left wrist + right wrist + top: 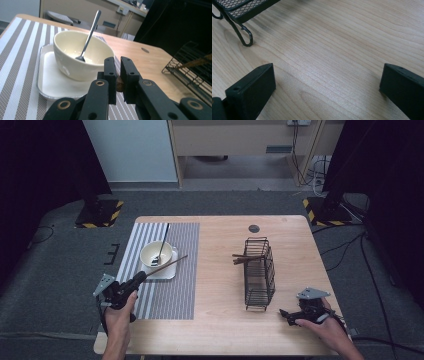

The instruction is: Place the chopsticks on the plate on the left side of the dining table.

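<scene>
A thin brown stick (167, 265) is pinched in my left gripper (141, 276) and reaches up and to the right over a white tray (167, 274). In the left gripper view the jaws of the left gripper (117, 60) stand close together, with the stick's brown end (120, 86) between them. On the tray (47, 75) sits a cream bowl (72, 62) holding a metal spoon (91, 32). My right gripper (286, 315) rests low at the table's front right. Its jaws are wide apart in the right gripper view (328, 67), over bare wood.
A grey striped placemat (170, 295) lies under the tray on the table's left half. A black wire basket (260, 275) stands right of centre with brown sticks (247, 258) poking out of it. Its foot (244, 35) is just ahead of the right gripper.
</scene>
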A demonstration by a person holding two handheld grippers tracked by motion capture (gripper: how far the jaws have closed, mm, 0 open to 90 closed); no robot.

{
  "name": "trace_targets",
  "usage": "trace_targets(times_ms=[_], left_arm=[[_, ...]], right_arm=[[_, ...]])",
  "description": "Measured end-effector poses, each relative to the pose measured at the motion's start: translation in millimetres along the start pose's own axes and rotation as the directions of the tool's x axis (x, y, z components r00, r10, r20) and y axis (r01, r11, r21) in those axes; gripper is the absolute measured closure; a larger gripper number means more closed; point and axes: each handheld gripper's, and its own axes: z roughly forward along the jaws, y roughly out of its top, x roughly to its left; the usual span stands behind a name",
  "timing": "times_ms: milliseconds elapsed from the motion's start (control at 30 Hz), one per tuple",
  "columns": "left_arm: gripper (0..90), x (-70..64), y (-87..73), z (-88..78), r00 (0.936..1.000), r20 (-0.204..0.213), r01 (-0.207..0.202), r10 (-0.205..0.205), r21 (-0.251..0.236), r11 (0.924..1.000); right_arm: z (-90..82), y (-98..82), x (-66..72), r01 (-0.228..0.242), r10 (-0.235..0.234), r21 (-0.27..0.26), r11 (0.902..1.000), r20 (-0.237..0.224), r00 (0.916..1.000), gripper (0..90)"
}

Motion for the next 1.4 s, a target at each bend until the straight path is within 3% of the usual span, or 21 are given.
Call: trace_targets(times_ms=[433,700,833,1000,1400], left_arm=[[83.0,8.9,-9.8,0.7,0.9997,0.013,-0.023,0.022,0.091,0.9956],[82.7,12.6,-16.6,7.2,0.9985,0.016,-0.055,0.053,0.181,0.9818],[82.7,14.0,-20.4,10.8,0.9977,0.020,-0.067,0.065,0.227,0.9715],[82.7,16.3,-23.1,13.9,0.9975,0.026,-0.070,0.065,0.254,0.9647],[82.6,21.9,-29.6,20.9,0.9991,0.039,-0.029,0.017,0.325,0.9453]], right_arm=[[0.0,0.0,0.1,0.000,0.000,0.000,1.0000,-0.001,1.0000,0.2],[-0.1,0.0,0.1,-0.001,0.001,-0.001,1.0000,-0.001,1.0000,0.2],[-0.1,0.0,0.1,-0.001,0.001,-0.001,1.0000,-0.001,1.0000,0.2],[-0.1,-0.1,0.1,-0.001,0.001,-0.001,1.0000,-0.001,1.0000,0.2],[-0.1,-0.1,0.1,0.000,0.000,-0.001,1.0000,-0.001,1.0000,0.2]])
